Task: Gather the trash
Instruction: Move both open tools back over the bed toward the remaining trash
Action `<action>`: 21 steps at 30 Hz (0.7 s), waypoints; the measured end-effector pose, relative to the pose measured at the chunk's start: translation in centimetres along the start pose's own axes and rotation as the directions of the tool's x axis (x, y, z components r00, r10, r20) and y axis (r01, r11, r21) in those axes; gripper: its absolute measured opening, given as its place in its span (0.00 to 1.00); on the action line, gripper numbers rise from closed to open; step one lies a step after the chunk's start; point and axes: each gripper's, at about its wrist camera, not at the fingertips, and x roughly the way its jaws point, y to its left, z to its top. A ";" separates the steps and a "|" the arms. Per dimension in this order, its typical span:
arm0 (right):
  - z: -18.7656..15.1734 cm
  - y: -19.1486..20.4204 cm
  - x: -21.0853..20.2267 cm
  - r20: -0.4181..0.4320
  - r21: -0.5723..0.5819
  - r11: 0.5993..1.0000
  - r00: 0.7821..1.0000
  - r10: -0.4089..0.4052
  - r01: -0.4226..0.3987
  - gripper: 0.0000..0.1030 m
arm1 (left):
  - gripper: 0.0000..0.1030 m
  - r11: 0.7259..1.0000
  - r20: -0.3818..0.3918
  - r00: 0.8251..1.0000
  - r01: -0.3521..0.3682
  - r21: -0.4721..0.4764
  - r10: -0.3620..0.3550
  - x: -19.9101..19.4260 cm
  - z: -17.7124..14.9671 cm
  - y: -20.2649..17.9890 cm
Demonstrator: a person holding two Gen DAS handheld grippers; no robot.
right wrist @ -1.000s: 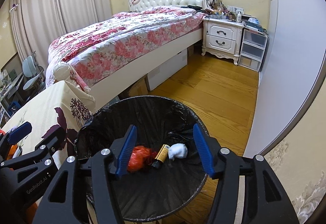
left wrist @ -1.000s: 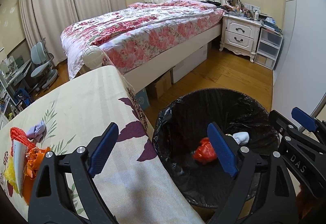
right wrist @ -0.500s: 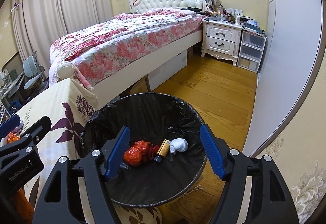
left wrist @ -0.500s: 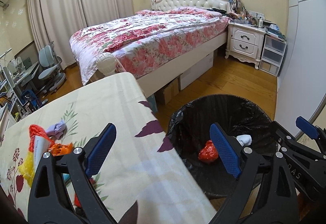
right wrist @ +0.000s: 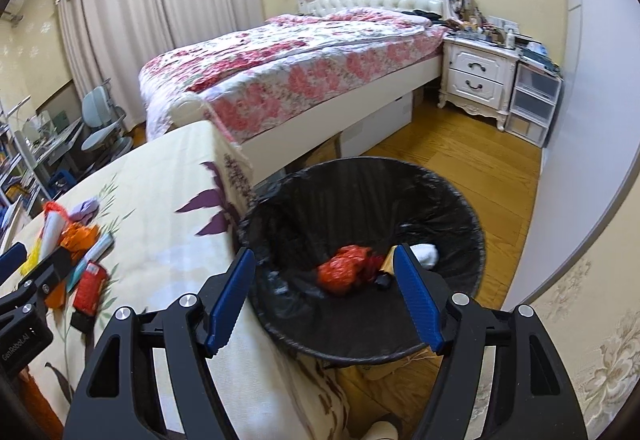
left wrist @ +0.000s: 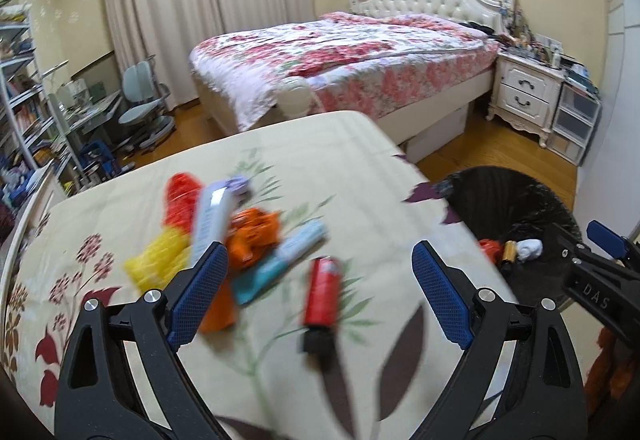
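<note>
A pile of trash lies on the flowered tablecloth [left wrist: 340, 168]: a red packet [left wrist: 322, 292], a teal tube [left wrist: 288, 254], orange wrappers [left wrist: 252, 232], a white tube [left wrist: 210, 218], yellow and red mesh. My left gripper [left wrist: 320, 288] is open and empty, just above the red packet. My right gripper [right wrist: 324, 290] is open and empty over the black-lined bin [right wrist: 360, 208], which holds a red bag [right wrist: 344, 270], a small bottle and a white wad [right wrist: 426, 254]. The pile also shows in the right wrist view [right wrist: 80, 240].
The bin [left wrist: 520, 208] stands on the wood floor right of the table's corner. A bed [left wrist: 340, 56] with a floral quilt lies behind, a white nightstand [left wrist: 524, 96] and drawers to its right. Desk chair and shelves stand far left.
My left gripper has swung left from the bin to over the trash pile on the table. My right gripper has pulled back and up a little, still over the bin.
</note>
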 end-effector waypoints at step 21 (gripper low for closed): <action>-0.6 17.0 -1.8 -0.047 -0.256 0.941 0.975 0.216 -0.220 0.66 | 0.88 0.936 -0.104 0.964 -0.264 -0.234 0.245 -2.4 -5.8 19.5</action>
